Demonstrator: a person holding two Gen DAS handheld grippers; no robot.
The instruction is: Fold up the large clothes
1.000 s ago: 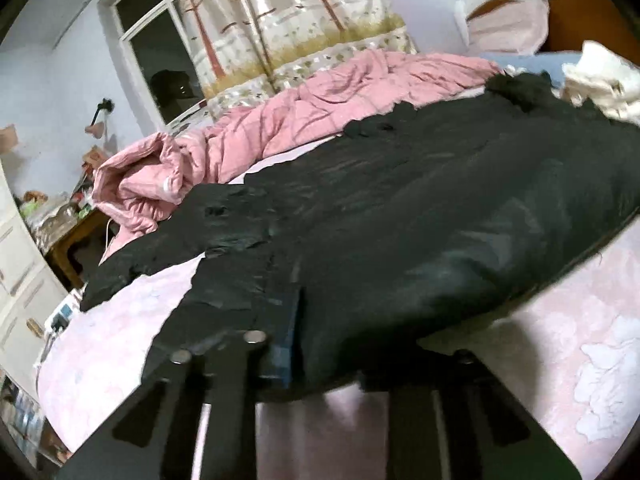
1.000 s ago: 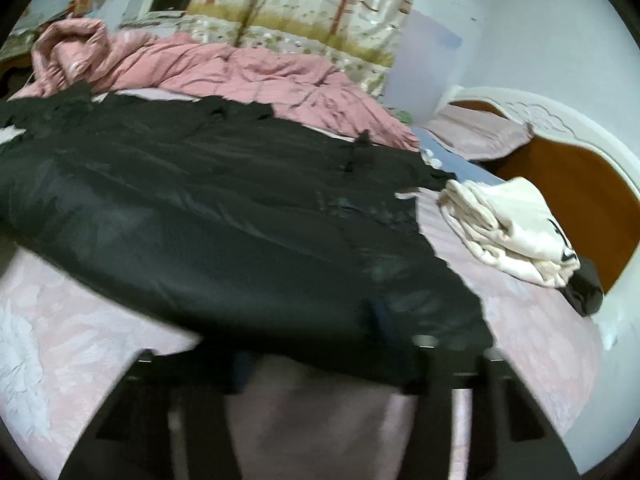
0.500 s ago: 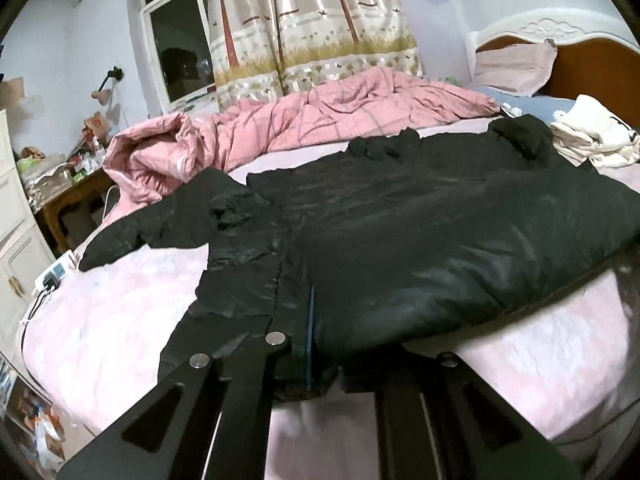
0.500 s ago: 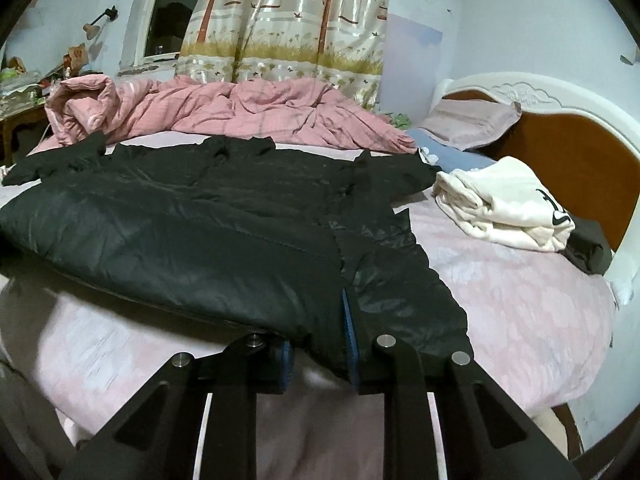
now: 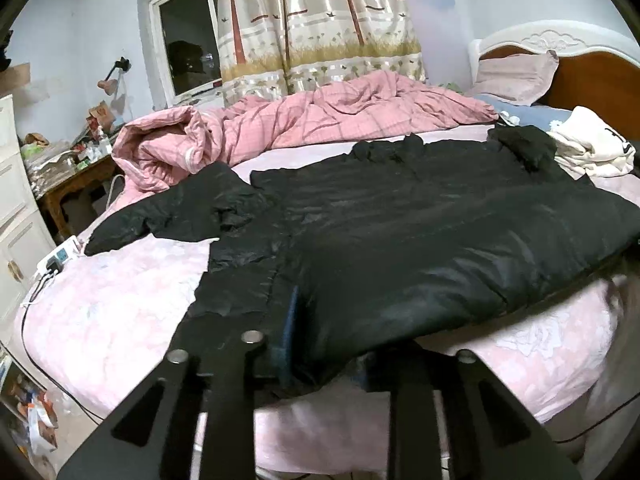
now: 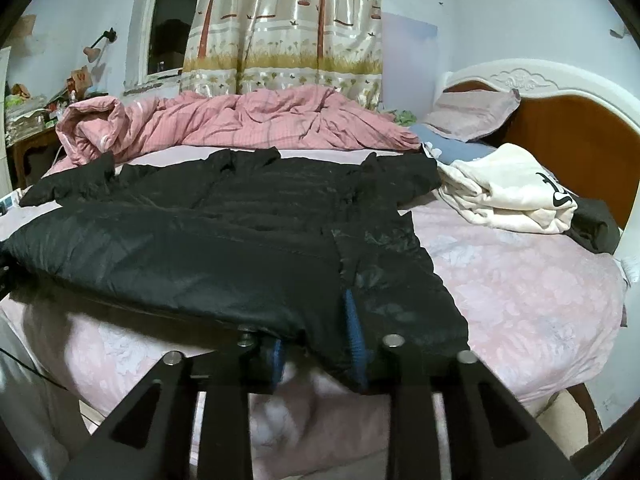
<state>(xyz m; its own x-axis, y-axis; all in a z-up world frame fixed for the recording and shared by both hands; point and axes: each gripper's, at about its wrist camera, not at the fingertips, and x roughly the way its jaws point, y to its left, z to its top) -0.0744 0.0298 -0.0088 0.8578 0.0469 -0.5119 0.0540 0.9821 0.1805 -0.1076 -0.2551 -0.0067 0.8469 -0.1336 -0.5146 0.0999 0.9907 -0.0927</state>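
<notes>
Black padded coat [image 5: 420, 248] hem lies between both grippers' jaws, left gripper [image 5: 324, 356] and right gripper [image 6: 318, 348], which have just been opening, pads apart, no longer pinching.

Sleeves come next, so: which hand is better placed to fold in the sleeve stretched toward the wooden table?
Left. The sleeve lies just beyond the left gripper, on its side of the coat. Its jaws have just been opening, with the hem between them.
</notes>
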